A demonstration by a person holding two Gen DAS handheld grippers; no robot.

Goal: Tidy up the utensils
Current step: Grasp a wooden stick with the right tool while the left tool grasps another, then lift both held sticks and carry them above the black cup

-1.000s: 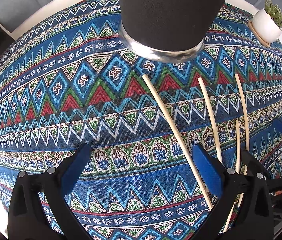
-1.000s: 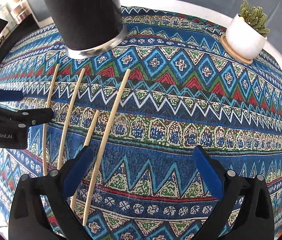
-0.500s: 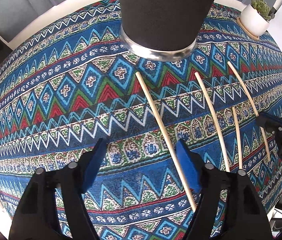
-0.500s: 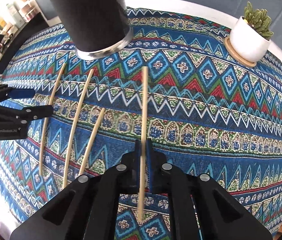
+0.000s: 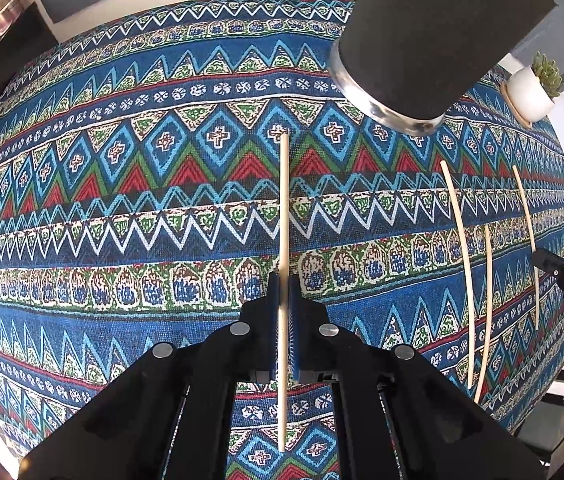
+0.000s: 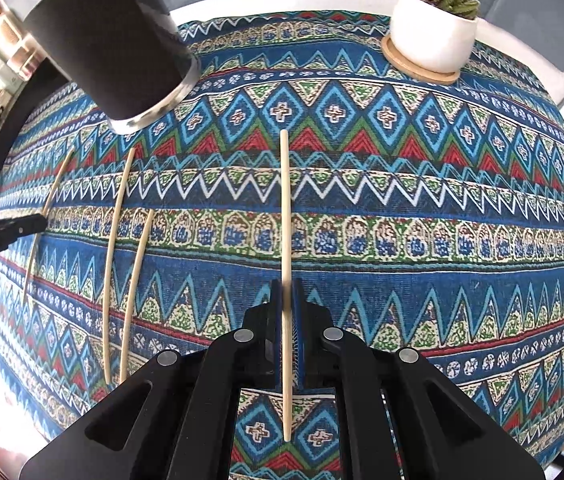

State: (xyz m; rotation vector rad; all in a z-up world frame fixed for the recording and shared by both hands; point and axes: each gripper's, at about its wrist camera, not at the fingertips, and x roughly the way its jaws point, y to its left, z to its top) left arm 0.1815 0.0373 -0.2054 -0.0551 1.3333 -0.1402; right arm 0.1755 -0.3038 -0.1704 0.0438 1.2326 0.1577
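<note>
- Since the earlier frame both grippers have closed on chopsticks; left jaws were just closing.
- Left gripper (image 5: pixel 283 320) clamps one chopstick (image 5: pixel 283 216) above the patterned cloth (image 5: pixel 122 240).
- Right gripper (image 6: pixel 287 332) clamps another chopstick (image 6: pixel 285 208).
- Three loose chopsticks (image 6: pixel 116 264) lie on cloth near black cup (image 6: pixel 114 40).

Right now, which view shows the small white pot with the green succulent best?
Right wrist view: the small white pot with the green succulent sits large and whole at top right on its round wooden coaster. In the left wrist view the pot is tiny at the right edge, beside the tall black cylindrical holder.
</note>
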